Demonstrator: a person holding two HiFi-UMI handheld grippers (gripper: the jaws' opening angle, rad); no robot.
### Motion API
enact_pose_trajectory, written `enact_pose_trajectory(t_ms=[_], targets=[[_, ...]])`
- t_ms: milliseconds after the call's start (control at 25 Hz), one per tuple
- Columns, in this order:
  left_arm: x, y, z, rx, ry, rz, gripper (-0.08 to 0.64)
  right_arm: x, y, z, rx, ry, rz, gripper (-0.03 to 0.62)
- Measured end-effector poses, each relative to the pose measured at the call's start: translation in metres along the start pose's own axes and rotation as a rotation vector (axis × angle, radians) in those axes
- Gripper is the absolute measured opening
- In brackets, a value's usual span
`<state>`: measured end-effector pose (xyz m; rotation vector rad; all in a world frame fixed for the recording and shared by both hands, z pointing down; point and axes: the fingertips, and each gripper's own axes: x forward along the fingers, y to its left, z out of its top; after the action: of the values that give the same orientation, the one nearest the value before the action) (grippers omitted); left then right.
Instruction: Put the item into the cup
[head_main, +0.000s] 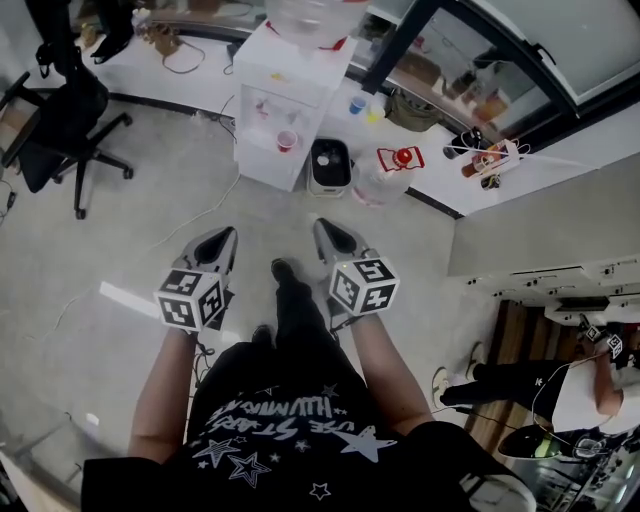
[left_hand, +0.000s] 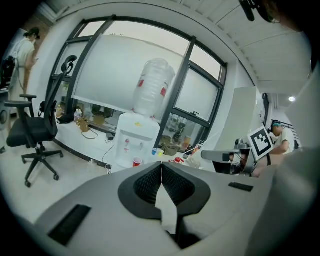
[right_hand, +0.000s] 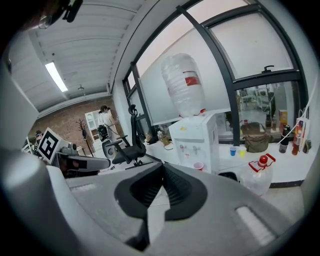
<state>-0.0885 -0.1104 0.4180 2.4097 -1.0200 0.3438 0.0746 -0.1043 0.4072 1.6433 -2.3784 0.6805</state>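
Observation:
A red cup (head_main: 287, 141) stands in the tap recess of a white water dispenser (head_main: 285, 90) straight ahead, also seen as the red cup (left_hand: 136, 162) in the left gripper view and the red cup (right_hand: 198, 166) in the right gripper view. My left gripper (head_main: 225, 236) and right gripper (head_main: 322, 226) hang side by side at waist height over the floor, well short of the dispenser. Both are shut, jaws pressed together with nothing between them: left gripper (left_hand: 161, 168), right gripper (right_hand: 162, 168). I cannot make out any item to go in a cup.
A blue cup (head_main: 357, 104) and a yellow cup (head_main: 375, 113) sit on the white ledge beside the dispenser. A black bin (head_main: 330, 165) and a red-capped water jug (head_main: 385, 175) stand on the floor below. A black office chair (head_main: 60, 120) is at the left.

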Motion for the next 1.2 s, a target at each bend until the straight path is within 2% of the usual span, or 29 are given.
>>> enact_pose_trajectory(t_ms=[640,920,1200], targets=[[0.113,0.055,0.030,-0.086,0.057,0.095,0.009,0.117,-0.097,0.024,0.009,0.130,0.064,0.002],[0.169,0.080,0.030,-0.141,0.093,0.130,0.009,0.178,-0.134,0.017,0.016,0.198,0.093,0.002],[0.216,0.102,0.032,-0.145,0.114,0.175,0.009,0.236,-0.161,0.011,0.029,0.235,0.137,0.002]])
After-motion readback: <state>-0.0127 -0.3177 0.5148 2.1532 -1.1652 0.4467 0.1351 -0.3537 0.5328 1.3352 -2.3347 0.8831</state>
